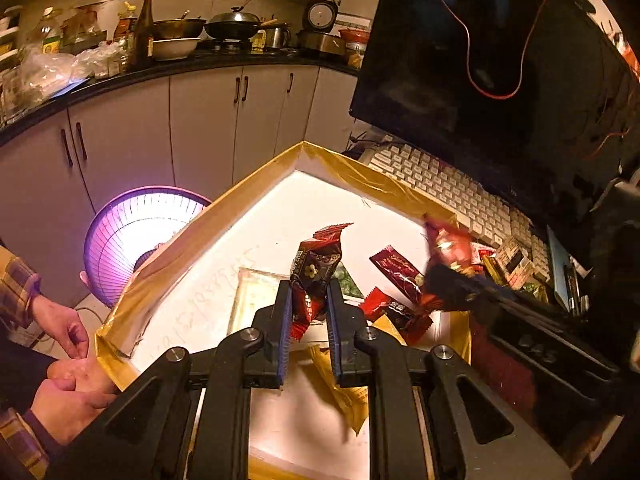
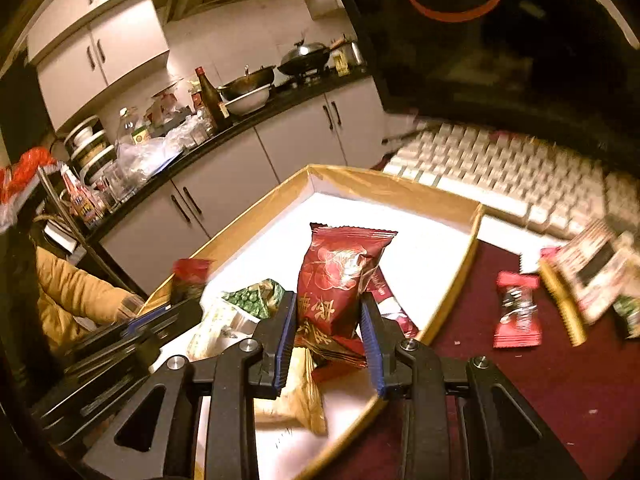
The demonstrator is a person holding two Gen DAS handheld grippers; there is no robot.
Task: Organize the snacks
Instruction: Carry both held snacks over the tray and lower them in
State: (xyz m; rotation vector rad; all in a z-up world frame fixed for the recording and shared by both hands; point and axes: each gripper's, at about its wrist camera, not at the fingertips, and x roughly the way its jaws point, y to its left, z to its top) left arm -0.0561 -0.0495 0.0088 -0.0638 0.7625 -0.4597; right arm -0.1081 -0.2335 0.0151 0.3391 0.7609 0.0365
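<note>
The far corner of the gold-rimmed tray point(image 1: 240, 200) lies bare and open to a claw; red packets point(image 1: 400, 276) and a green one point(image 2: 250, 300) crowd its near end. A keyboard point(image 1: 448, 188) and dark monitor point(image 1: 480, 60) wall off the right side, a glowing heater point(image 1: 132, 236) the left.

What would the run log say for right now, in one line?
left tool: shut on dark red snack | right tool: shut on red packet | both over gold-rimmed tray
</note>
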